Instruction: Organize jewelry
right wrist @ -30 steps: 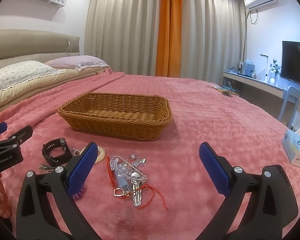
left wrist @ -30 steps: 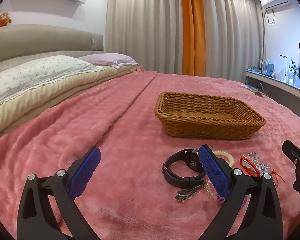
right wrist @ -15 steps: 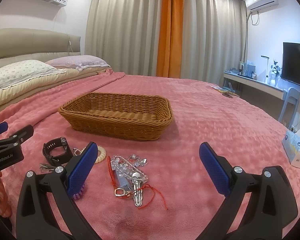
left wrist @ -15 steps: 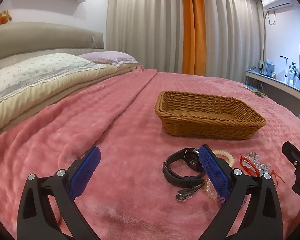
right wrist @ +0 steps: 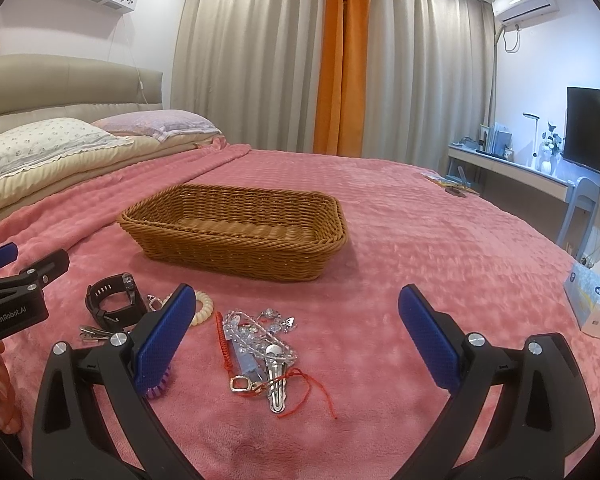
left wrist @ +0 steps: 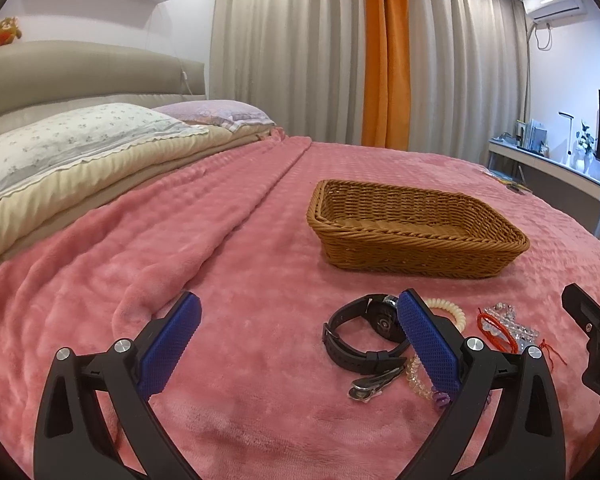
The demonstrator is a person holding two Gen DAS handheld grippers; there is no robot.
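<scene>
An empty wicker basket stands on the pink bedspread. In front of it lie a black watch, a cream spiral hair tie, a silver clip, a red cord bracelet, a clear bead bracelet and a silver hair clip. My left gripper is open and empty, just left of the watch. My right gripper is open and empty, above the bead and cord pile.
Pillows and the headboard lie at the far left. A desk with a lamp and a TV stands at the right wall. A tissue box rests at the bed's right edge.
Both views have shifted only slightly. The jewelry and the basket lie where they were, and both grippers stay open.
</scene>
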